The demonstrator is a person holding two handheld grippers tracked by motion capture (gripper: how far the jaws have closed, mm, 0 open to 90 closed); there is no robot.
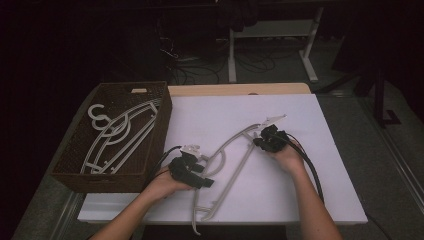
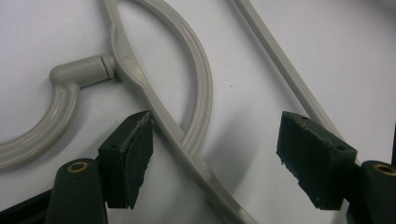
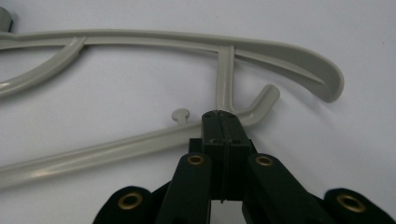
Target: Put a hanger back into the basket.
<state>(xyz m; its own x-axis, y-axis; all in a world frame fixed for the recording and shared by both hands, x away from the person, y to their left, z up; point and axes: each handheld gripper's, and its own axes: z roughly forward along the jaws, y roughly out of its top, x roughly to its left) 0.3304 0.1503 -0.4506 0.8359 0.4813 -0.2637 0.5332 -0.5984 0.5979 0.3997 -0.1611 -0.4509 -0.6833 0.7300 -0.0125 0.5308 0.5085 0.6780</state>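
Two bare forearms come in from the bottom of the high view, angled inward toward each other; the left hand (image 1: 165, 184) grips the body of the left claw (image 1: 200, 172) low and near the person, with its cable looping back over the wrist; in the left gripper view its two black jaws stand wide apart, the pads (image 2: 135, 156) pressing on nothing; the right hand (image 1: 287, 157) is stretched farther forward, wrist bent slightly inward, carrying the right claw (image 1: 261, 136) with its cable trailing along the forearm; in the right gripper view that claw (image 3: 223, 122) has its jaws pressed flat together, pad against pad.
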